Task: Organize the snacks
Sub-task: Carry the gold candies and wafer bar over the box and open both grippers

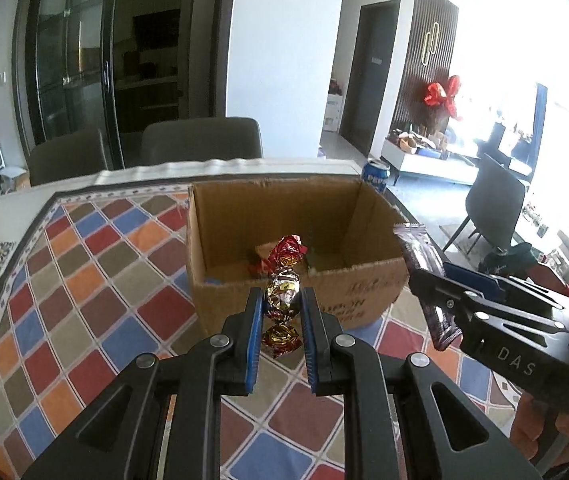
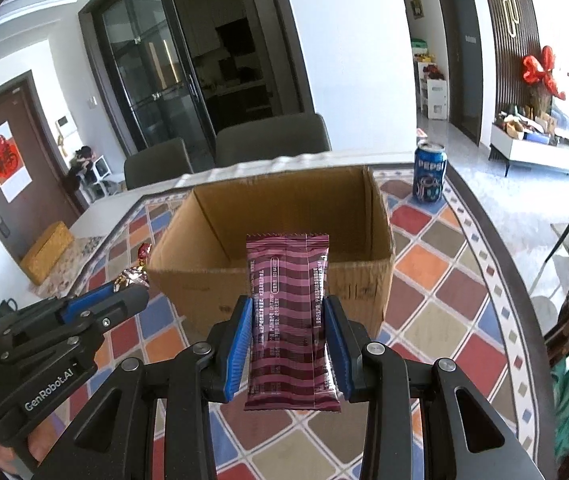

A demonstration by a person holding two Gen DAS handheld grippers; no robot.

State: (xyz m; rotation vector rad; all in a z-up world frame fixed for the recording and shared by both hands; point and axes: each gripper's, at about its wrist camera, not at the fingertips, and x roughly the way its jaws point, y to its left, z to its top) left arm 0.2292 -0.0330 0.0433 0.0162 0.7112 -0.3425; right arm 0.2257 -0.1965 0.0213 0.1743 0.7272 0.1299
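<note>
While raised above the patterned tabletop (image 1: 96, 280), left hand-held gripper (image 1: 282, 300) nearly closed, blue pads pinching a foil-wrapped candy (image 1: 282, 294) at its middle, twisted ends sticking out above and below. Just beyond it, cardboard box (image 1: 368, 276), open at the top, holding a few small wrapped items on its floor, too small to make out. To the right, right hand-held gripper (image 2: 289, 322) partly closed, pads pressing both long edges of a maroon striped snack bar (image 2: 289, 300), held upright in front of the box's near wall, upper end reaching past the fingertips. Both candy and bar clear of the tabletop and outside the box.

From the left wrist view only: box interior and its contents, plus the right hand-held gripper seen from the side at the right edge, bar end poking forward. From the right wrist view only: printed text on the bar wrapper, blue Pepsi can (image 2: 429, 176) in full, standing behind the box at the far right, a yellow box (image 2: 46, 252) at the far left, and the left hand-held gripper seen from the side, foil glinting at its tip.
</note>
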